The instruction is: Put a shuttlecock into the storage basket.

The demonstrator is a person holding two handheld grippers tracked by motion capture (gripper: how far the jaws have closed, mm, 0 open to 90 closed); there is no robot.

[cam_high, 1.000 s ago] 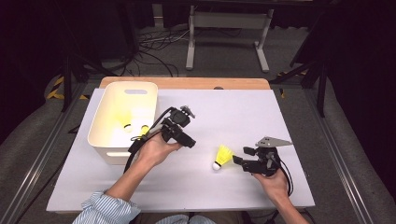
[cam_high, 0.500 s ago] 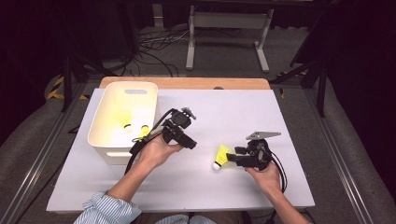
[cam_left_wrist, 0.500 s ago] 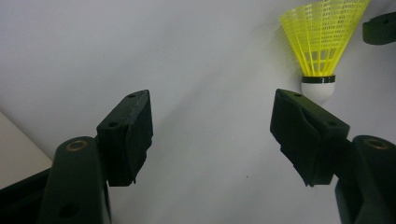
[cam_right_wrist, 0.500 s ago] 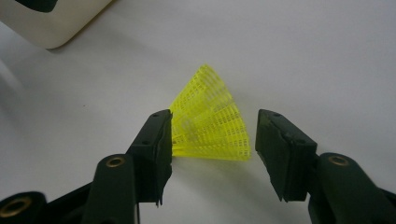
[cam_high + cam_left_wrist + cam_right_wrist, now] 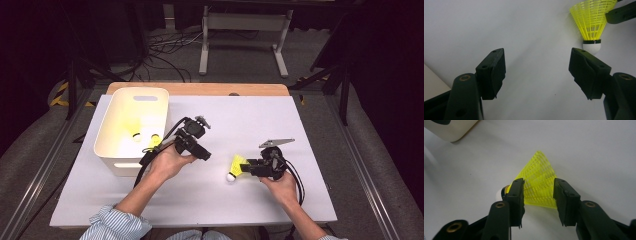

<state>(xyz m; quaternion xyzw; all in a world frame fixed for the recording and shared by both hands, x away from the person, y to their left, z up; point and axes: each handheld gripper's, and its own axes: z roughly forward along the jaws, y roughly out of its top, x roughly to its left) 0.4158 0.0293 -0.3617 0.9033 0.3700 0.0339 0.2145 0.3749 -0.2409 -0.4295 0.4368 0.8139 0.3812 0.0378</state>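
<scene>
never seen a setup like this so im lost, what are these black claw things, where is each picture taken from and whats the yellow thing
No robot here: a person sits at the white table and holds a hand-operated two-jaw gripper in each hand. The wide picture comes from a fixed camera above, looking down. The two close-ups come from small cameras riding on the grippers, so the black jaws rise from the bottom of each.

The yellow thing is a plastic shuttlecock with a white cork tip, lying on the table. The right gripper has its jaws around the mesh skirt and has just been closing them; the right gripper view seems to show small gaps, so it may not be pinched yet. The left gripper is wide open, holding nothing. The white bin at the left has more yellow shuttlecocks inside.
</scene>
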